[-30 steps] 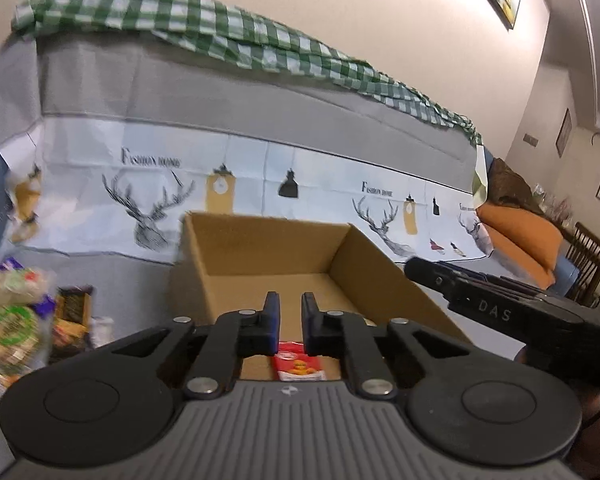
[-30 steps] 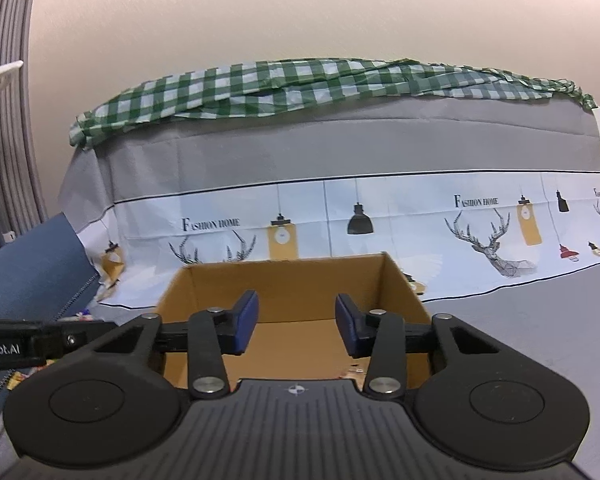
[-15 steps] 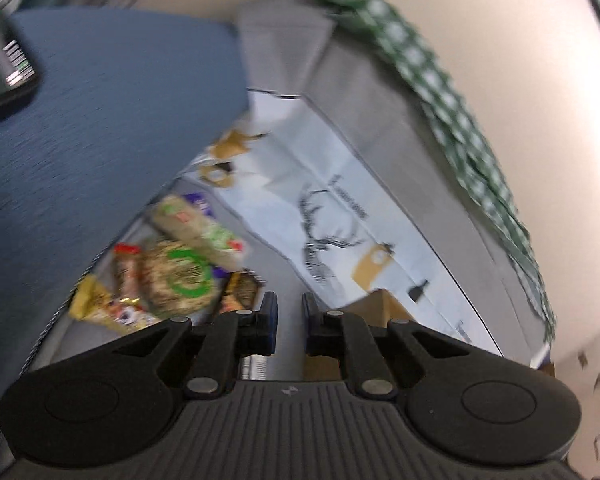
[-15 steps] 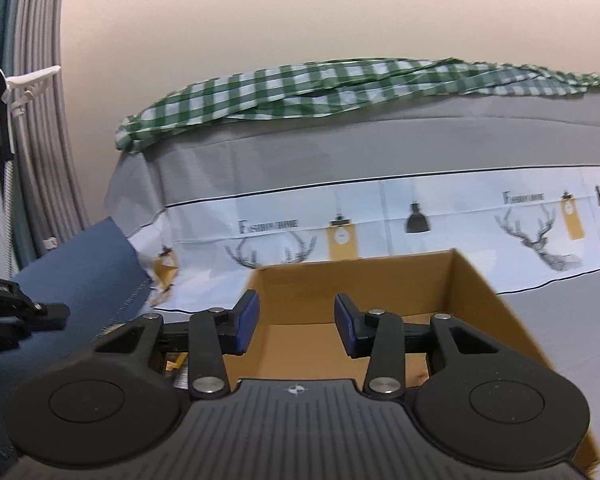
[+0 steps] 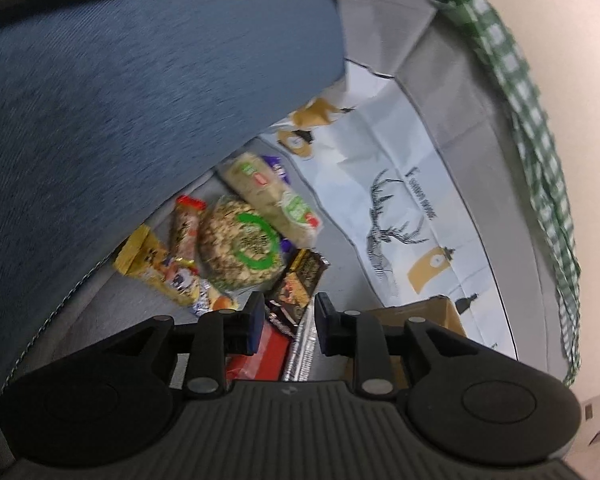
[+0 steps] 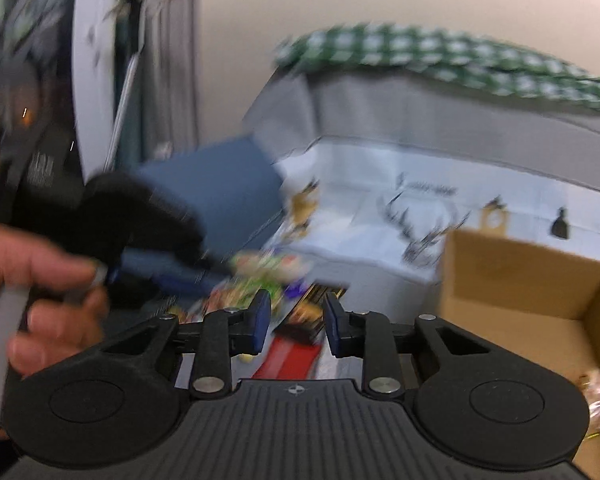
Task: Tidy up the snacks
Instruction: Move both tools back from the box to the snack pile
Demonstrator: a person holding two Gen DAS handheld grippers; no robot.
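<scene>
Hovering over the snack pile, the left gripper (image 5: 288, 322) has just been opening its jaws to a narrow gap with nothing clamped; only the dark chocolate-bar wrapper (image 5: 300, 280) and a red packet (image 5: 268, 354) show through the gap. The right gripper (image 6: 292, 322), nearer the cardboard box (image 6: 532, 280), has just been closing to a similar gap, also empty. The snacks lie heaped beside the blue cushion (image 5: 140, 100), the round green-ringed cracker pack (image 5: 240, 248) on top. Best probably to widen the left jaws first, settle on one wrapper's edge, and pinch it alone before carrying it to the box.
</scene>
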